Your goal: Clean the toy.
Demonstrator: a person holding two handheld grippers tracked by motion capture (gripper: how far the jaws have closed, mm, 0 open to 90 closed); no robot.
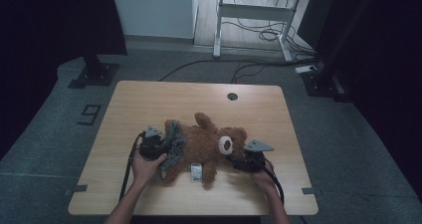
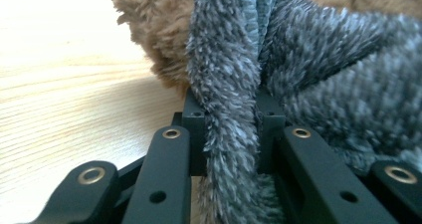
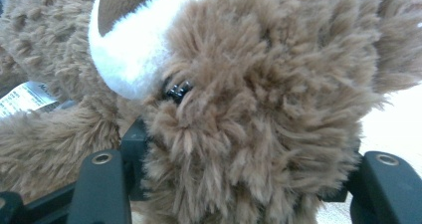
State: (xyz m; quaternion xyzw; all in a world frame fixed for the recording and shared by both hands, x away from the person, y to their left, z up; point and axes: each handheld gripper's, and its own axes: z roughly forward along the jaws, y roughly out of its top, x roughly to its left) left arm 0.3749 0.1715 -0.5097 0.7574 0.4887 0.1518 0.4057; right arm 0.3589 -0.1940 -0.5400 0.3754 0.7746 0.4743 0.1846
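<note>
High view: A brown bear [image 1: 204, 147] lies across the middle of the table [image 1: 149, 99], head to the right, legs to the left. A grey cloth [image 1: 174, 144] covers the bear's left end. A white tag [image 1: 196, 172] sits at the bear's near edge. The left tongs [image 1: 158, 145] are at the cloth on the bear's left side, with the left hand [image 1: 144, 169] behind them on the near side. The right tongs [image 1: 238, 160] are at the bear's head, just near and right of its white muzzle [image 1: 225, 145], with the right hand [image 1: 263, 178] behind them. A round hole [image 1: 232, 96] sits in the table near its far edge. A second desk [image 1: 259, 5] stands on the floor well beyond the table.

Left gripper view: The left tongs [image 2: 230, 129] are closed narrow on a fold of the cloth [image 2: 224, 84]; the jaws press the pile on both sides. The bear's brown fur [image 2: 149, 30] lies just beyond the cloth, touching it. Bare table [image 2: 59, 84] shows to the left.

Right gripper view: The right tongs [image 3: 244, 184] hold the bear's head [image 3: 259, 84]; the fur fills the gap between the jaws, which stand partly apart around it. The muzzle [image 3: 134, 45] and a dark eye [image 3: 176, 91] are above the jaws. The tag [image 3: 25, 97] is at the left edge.
</note>
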